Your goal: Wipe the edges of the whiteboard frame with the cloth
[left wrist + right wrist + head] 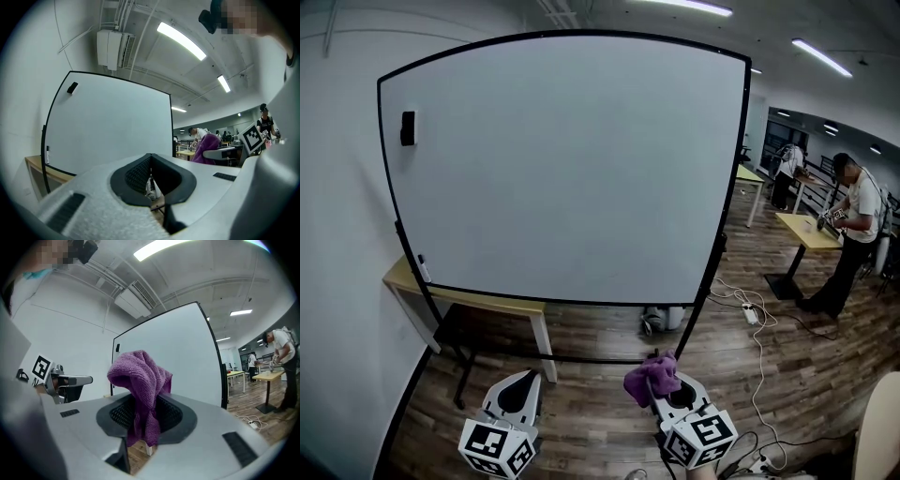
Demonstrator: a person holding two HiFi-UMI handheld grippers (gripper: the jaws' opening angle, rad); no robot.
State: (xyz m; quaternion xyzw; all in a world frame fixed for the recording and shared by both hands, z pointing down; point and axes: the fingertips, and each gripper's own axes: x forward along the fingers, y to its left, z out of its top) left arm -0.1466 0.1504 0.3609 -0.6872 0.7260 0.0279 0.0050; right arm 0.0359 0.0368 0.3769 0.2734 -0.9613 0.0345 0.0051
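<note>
The cloth (139, 373) is clamped in the right gripper (143, 404), bunched above the jaws and hanging below them. The left gripper (151, 159) is closed on nothing. Both are held low, well short of the whiteboard (562, 169); its black frame (581, 32) is untouched.

Cool, even light falls from ceiling strip lights (180, 41); fisheye distortion bends edges, corners darken.

Left tongs (151, 157) closed, right tongs (140, 398) clamping cloth (139, 375).
</note>
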